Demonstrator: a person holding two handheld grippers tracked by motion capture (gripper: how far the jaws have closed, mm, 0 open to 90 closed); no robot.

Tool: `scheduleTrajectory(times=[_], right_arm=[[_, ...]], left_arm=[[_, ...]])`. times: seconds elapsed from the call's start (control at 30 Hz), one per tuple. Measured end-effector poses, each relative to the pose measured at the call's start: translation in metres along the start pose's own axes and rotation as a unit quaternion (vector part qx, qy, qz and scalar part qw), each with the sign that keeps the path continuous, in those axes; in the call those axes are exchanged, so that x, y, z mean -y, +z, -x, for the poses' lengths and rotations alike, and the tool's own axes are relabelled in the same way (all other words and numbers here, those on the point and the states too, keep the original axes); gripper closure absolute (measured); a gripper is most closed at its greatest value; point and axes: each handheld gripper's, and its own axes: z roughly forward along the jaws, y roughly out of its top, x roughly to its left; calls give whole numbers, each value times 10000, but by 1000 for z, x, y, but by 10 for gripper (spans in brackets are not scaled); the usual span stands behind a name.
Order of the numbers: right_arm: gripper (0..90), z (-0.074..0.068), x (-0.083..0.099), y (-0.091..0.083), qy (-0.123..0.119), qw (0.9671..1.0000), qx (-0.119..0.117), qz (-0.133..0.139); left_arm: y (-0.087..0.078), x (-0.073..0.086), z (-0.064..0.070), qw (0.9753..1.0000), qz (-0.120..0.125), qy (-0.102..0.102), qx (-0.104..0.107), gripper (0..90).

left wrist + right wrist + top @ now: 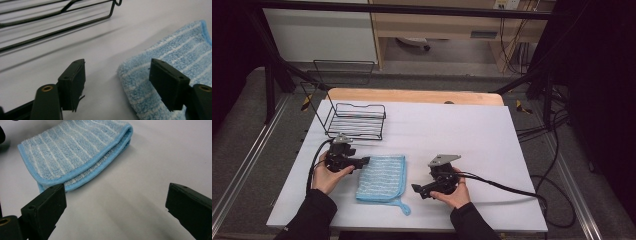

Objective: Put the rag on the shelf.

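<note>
While the folded blue cloth (382, 177) lies flat on the white desk (472, 140), near its front edge, a hand-held gripper sits on either side of it. In the high view the left hand-held gripper (364, 161) points toward the cloth's upper left corner, its tips just at the edge, and the right hand-held gripper (416, 188) points toward the cloth's right side, a little apart from it. In the left gripper view the jaws stand spread wide, one over bare desk and the other over the terry pile of the cloth (175, 52), with nothing pinched between them. In the right gripper view the jaws are likewise spread apart and hold nothing; the cloth (75, 152) lies ahead, its doubled, bound edge turned toward the camera and one jaw close to its near corner. A small loop of the cloth trails toward the desk's front edge. Behind the cloth, toward the desk's back left, stands a black wire basket (357, 120), which is also seen in the left gripper view (62, 15).
</note>
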Motion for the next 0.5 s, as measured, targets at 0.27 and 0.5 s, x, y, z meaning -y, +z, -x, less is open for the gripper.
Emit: scheduleTrajectory(times=[0.27,0.5], right_arm=[[41,0,1,3,17,10000,-8,-22],[39,0,1,3,47,10000,-5,-2]], left_arm=[[9,3,0,9998,-120,70,169,578],[11,8,3,9995,-74,79,306,697]])
